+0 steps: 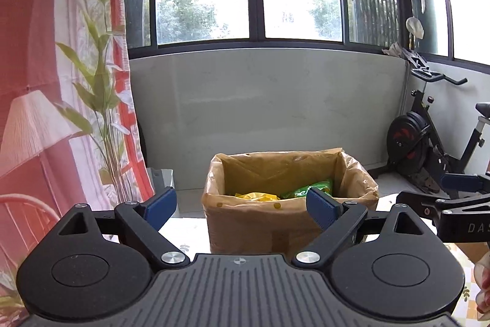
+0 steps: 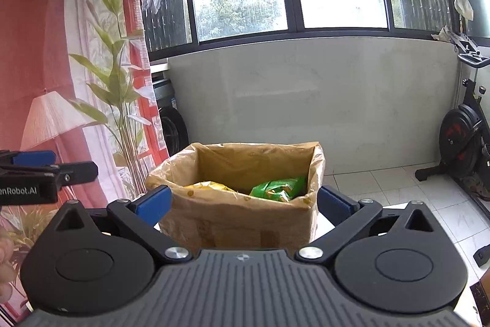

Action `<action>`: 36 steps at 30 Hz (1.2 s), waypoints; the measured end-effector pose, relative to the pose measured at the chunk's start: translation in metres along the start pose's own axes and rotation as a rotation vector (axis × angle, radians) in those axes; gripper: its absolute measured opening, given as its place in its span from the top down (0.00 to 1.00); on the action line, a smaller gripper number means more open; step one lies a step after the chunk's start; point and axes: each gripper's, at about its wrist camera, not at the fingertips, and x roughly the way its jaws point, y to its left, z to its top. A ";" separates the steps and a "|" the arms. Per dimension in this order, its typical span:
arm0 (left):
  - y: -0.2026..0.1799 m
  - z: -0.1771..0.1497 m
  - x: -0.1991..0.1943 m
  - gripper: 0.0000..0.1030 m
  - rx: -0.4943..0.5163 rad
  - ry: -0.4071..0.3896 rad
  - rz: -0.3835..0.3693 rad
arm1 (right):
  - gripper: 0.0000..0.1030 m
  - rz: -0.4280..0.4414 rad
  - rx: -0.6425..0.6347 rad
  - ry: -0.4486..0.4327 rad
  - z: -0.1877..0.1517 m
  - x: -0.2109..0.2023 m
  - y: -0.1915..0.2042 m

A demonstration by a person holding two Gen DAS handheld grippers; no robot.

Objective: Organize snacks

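Box (image 1: 245, 229) seen at frame centre — yellow pack (image 1: 257, 196) and green pack (image 1: 309, 190) already inside. Left gripper (image 1: 242, 207) and right gripper (image 2: 245, 204) spread wide, nothing held — no further snacks are seen.

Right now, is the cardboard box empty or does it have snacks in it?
Not empty. The open cardboard box holds a yellow snack bag and a green snack bag lying low inside, well below the rim.
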 end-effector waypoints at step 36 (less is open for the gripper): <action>0.017 -0.004 -0.008 0.10 -0.084 -0.008 -0.014 | 0.00 0.008 -0.024 -0.008 0.004 -0.005 0.012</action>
